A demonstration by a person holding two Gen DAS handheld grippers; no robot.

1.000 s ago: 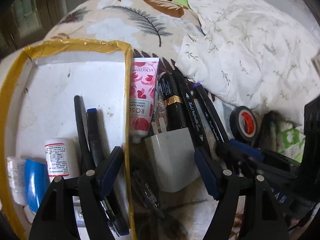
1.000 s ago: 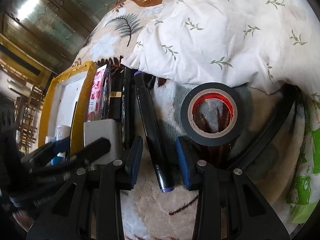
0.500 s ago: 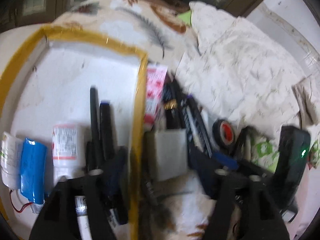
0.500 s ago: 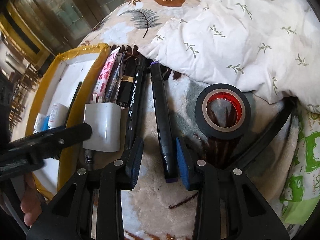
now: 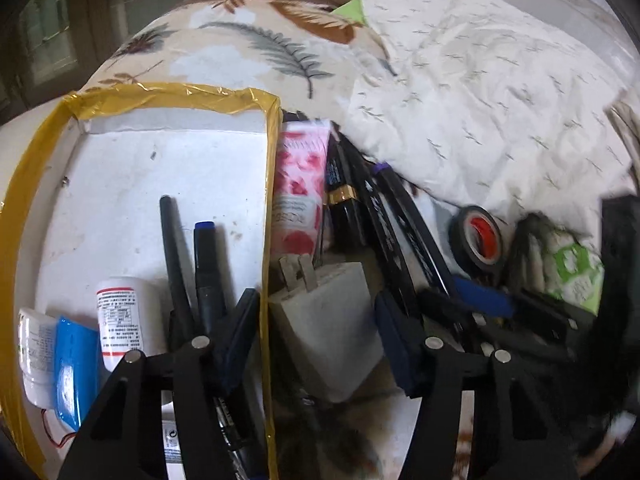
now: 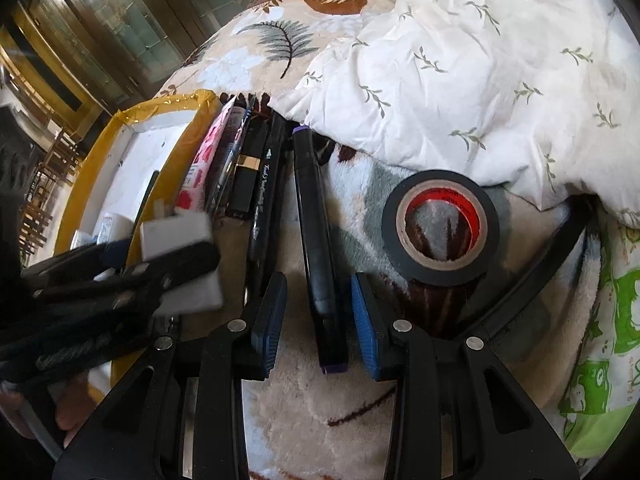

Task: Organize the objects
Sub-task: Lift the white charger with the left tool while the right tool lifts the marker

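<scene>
White plug-in charger (image 5: 328,320), prongs up, lies on the blanket just outside the yellow-taped tray (image 5: 268,208). Left gripper (image 5: 316,340) straddles it, jaws closing, pads not seen pressing. Black marker (image 6: 320,248), purple-capped, lies further right; right gripper (image 6: 320,320) sits half open around it, pads apart from its barrel.

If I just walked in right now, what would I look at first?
Probably the white tray with shiny yellow tape round its rim, on the left, with pens and little bottles inside. Next, the black tape roll with a red core, lying on the fuzzy blanket beside a long black marker with purple ends. That marker sits between the right gripper's open jaws.
</scene>
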